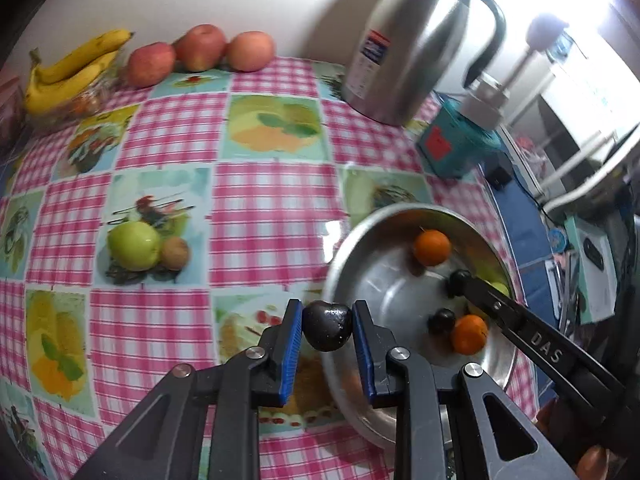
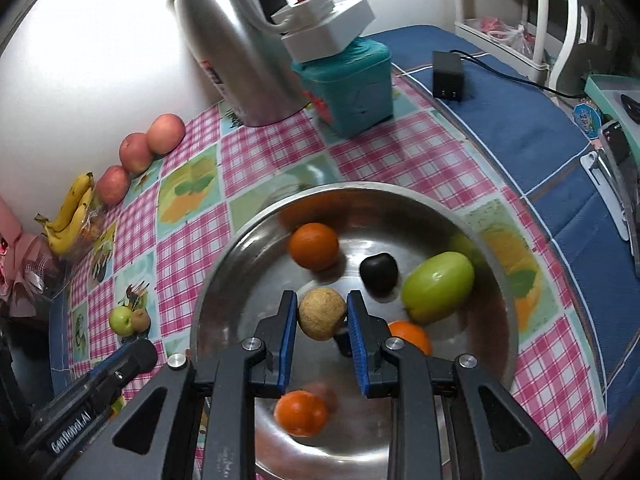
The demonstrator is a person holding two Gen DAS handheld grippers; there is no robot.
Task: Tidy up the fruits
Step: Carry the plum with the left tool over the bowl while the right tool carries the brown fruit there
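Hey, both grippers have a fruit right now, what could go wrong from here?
1. The left gripper pinches a dark plum by its rounded sides over the metal bowl's rim; it could slip and roll across the tablecloth.
2. The right gripper holds a tan round fruit above the bowl; dropped, it could knock the oranges or green fruit.

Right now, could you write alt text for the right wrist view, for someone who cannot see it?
The right gripper holds a round tan fruit in its blue-padded jaws above a steel bowl. In the bowl lie three oranges, a dark fruit and a green fruit. Behind, on a pink checked tablecloth, stand a steel jug, apples and bananas.
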